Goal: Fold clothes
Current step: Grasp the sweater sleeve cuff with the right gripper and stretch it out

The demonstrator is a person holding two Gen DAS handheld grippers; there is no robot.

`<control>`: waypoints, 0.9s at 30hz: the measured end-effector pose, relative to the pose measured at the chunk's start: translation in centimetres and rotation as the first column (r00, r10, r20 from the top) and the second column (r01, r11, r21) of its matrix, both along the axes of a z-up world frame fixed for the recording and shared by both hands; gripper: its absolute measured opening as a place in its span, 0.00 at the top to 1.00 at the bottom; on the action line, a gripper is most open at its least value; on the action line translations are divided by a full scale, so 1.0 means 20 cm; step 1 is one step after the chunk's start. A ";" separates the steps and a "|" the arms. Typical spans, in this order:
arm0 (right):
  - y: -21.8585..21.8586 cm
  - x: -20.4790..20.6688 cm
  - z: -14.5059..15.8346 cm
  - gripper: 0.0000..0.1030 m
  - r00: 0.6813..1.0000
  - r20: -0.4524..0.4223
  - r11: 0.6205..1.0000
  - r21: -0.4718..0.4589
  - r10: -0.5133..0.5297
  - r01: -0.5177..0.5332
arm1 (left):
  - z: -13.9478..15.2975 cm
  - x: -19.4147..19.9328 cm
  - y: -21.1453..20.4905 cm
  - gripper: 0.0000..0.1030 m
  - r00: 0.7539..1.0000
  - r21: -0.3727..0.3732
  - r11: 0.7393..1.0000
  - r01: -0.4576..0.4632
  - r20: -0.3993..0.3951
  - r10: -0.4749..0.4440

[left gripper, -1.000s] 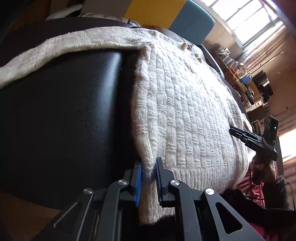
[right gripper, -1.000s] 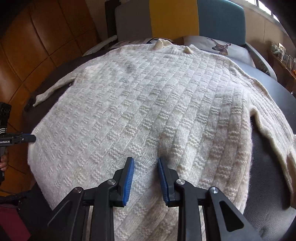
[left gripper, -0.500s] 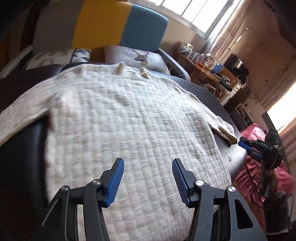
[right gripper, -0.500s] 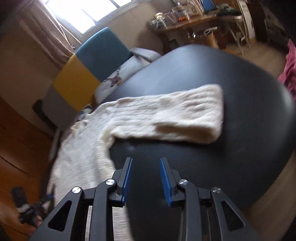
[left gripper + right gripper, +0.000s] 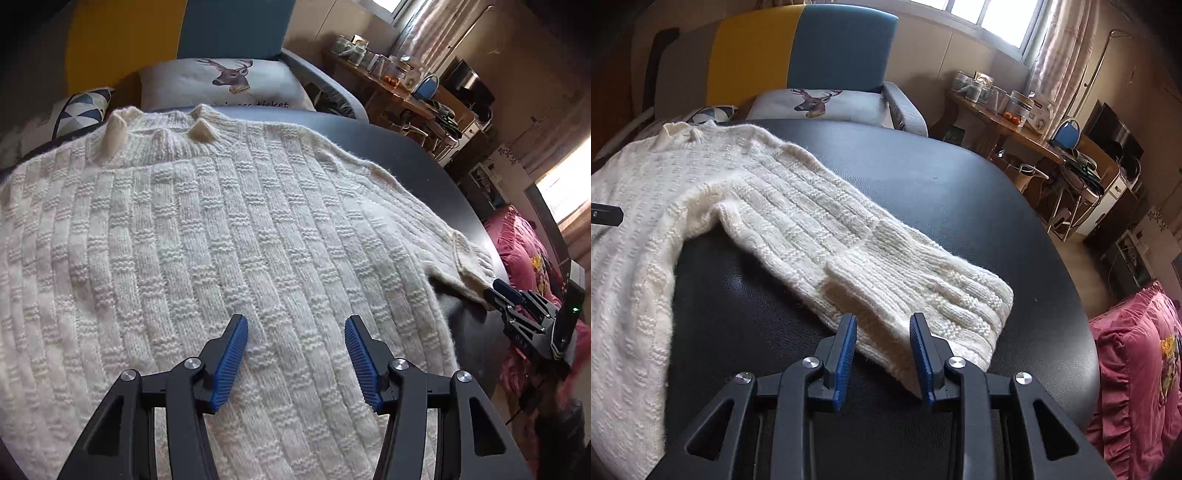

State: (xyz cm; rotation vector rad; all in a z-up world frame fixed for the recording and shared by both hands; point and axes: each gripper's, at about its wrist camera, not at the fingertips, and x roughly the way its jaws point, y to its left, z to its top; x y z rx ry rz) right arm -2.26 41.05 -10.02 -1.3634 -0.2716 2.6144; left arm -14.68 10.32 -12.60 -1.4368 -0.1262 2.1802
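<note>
A cream knitted sweater (image 5: 207,236) lies flat on a black table (image 5: 391,147), collar toward the far side. My left gripper (image 5: 295,332) hovers open above the sweater's lower body, holding nothing. In the right wrist view the sweater's right sleeve (image 5: 849,243) stretches across the black table (image 5: 979,192), its ribbed cuff (image 5: 945,317) nearest me. My right gripper (image 5: 882,328) is open, its fingers straddling the near edge of that cuff. The right gripper (image 5: 506,295) also shows at the right of the left wrist view, beside the sleeve end.
A yellow and blue chair (image 5: 812,48) with a deer-print cushion (image 5: 820,103) stands behind the table. A cluttered wooden desk (image 5: 1015,125) is at the far right. Pink fabric (image 5: 1137,369) lies beyond the table's right edge.
My left gripper let go of the sweater's hem, opened and moved over the body. My right gripper swung from the sweater's body to the right sleeve cuff and opened wider.
</note>
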 end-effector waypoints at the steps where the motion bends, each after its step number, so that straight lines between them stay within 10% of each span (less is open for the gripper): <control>1: 0.01 -0.02 -0.02 0.70 1.000 0.003 1.000 0.011 -0.012 0.012 | -0.01 -0.01 0.00 0.46 1.000 0.001 1.000 0.000 0.002 0.000; 5: 0.08 -0.08 -0.07 0.70 0.997 0.025 0.997 -0.033 -0.071 0.072 | -0.04 -0.01 -0.01 0.45 1.000 0.017 1.000 0.004 -0.001 -0.004; 7: 0.12 -0.08 -0.06 0.93 0.994 0.007 0.992 -0.060 -0.109 0.109 | -0.04 0.00 -0.01 0.43 1.000 0.030 1.000 0.007 -0.004 -0.006; 12: 0.27 0.01 0.13 0.94 0.969 -0.084 0.951 -0.228 -0.233 0.209 | -0.05 0.02 -0.02 0.42 1.000 0.046 0.999 0.014 -0.023 -0.013; 22: 0.81 0.48 0.02 0.94 0.762 -0.002 0.568 -0.668 -0.648 0.481 | -0.06 0.03 -0.03 0.37 1.000 0.083 0.997 0.000 -0.015 0.001; 27: 0.88 0.63 -0.10 0.95 0.702 0.037 0.485 -0.697 -0.711 0.528 | -0.05 0.03 -0.01 0.35 0.999 0.049 0.999 0.019 -0.027 -0.017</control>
